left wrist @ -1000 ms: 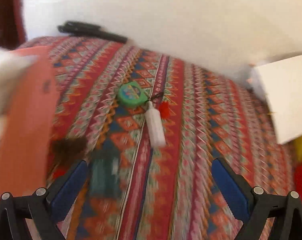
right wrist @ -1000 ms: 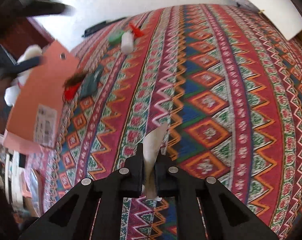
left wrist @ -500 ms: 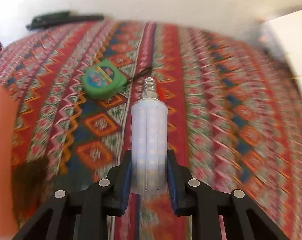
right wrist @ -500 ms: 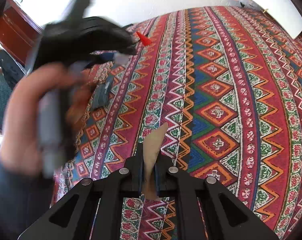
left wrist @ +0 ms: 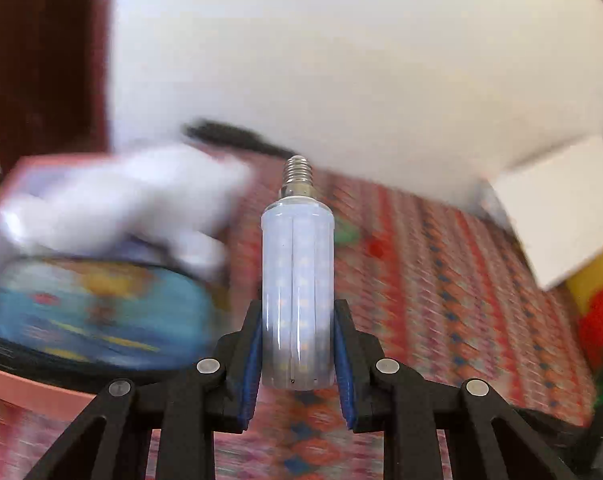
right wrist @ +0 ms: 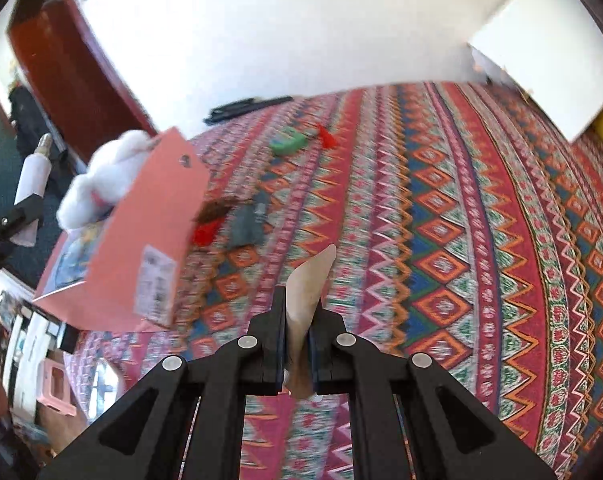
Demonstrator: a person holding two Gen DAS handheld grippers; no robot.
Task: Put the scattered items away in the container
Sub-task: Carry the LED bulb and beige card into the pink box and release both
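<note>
My left gripper [left wrist: 297, 320] is shut on a white LED corn bulb [left wrist: 297, 280], screw cap pointing away, held above the patterned cloth beside the pink box [left wrist: 33, 384]. The box holds a white plush toy [left wrist: 121, 196] and a blue round item [left wrist: 93, 312]. My right gripper [right wrist: 299, 320] is shut on a thin beige curved strip [right wrist: 311, 280] above the cloth. The right wrist view shows the pink box [right wrist: 157, 216] at left, with the bulb [right wrist: 33, 172] beyond it. On the cloth lie a green tape measure [right wrist: 287, 144], a red piece [right wrist: 327, 138], a grey item [right wrist: 247, 224] and a brown-and-red tuft [right wrist: 211, 220].
A black object [right wrist: 245, 106] lies at the cloth's far edge by the white wall. A white board [right wrist: 541, 68] leans at the far right, with something yellow behind it. Dark red wooden furniture [right wrist: 61, 60] stands at the left, and clutter sits below the cloth's left edge.
My left gripper closed on the bulb, lifted it off the cloth and swung left toward the pink box. My right gripper rose a little, still holding the beige strip.
</note>
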